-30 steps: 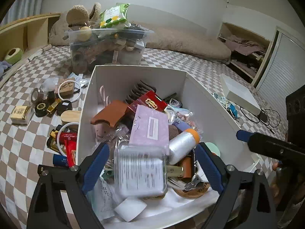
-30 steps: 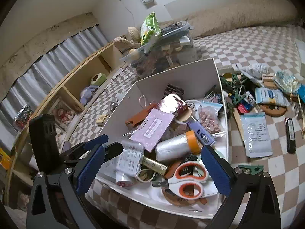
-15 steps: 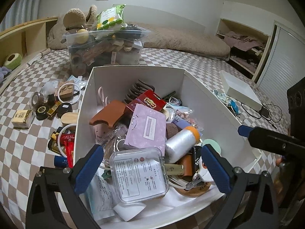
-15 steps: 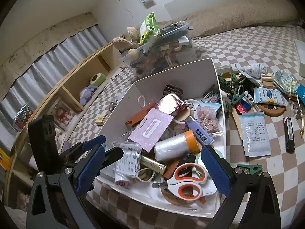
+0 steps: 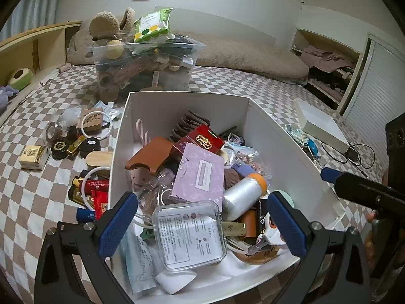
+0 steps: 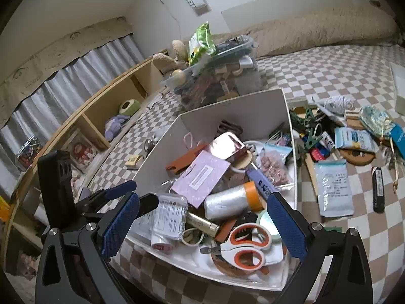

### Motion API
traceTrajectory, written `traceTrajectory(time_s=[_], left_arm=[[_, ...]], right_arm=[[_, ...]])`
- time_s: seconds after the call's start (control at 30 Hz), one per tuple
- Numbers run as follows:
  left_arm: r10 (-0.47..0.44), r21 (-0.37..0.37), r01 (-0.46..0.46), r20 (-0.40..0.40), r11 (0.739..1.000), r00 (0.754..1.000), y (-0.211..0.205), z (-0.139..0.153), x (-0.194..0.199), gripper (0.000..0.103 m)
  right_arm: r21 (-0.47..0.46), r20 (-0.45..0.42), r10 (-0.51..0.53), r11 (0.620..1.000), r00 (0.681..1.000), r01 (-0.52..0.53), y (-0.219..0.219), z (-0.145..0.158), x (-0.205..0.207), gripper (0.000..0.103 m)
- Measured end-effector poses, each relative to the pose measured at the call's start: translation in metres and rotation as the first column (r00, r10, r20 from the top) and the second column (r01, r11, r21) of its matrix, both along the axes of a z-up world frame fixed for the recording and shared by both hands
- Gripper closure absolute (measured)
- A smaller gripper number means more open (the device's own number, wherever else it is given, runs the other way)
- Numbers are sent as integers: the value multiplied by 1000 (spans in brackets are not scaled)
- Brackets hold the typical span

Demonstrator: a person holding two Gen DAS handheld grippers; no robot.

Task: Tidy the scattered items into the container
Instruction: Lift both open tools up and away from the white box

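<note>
Now both left gripper (image 5: 202,217) and right gripper (image 6: 202,225) gape empty over white box's (image 5: 278,141) near edge, clear case (image 5: 191,235) dropped inside.

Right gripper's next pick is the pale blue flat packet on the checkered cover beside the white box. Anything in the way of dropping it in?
Only the white box's side wall lies between the packet and the inside, so it has to be lifted over. The right gripper is open and empty, above the box's near end. The box is already heaped.
</note>
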State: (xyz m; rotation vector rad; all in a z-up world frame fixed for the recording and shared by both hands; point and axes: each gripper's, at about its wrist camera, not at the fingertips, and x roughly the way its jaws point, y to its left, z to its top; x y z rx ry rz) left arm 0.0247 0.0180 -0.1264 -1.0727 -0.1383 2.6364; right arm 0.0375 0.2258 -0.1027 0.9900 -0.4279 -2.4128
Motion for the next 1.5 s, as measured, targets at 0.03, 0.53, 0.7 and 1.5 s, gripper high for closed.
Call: traceTrajectory(time_s=[0.03,0.53,0.7,1.5], left_arm=[[1,1,-1,-3,1000,1000,0,2,1,0],[29,42,-26,-69,999,997,-6,33,22,0],[36,54,-30,-115,998,993,-9,52,37,0],[90,-101,-120,-263,988,961,2,101,105,0]], right_arm=[[8,-6,-2,1000,1000,2,0,2,1,2],[137,-172,-74,986,982,98,0,40,27,0],[127,-202,-94,985,975,121,3,54,38,0],[191,-351,-174,949,920,253,18,83,99,0]])
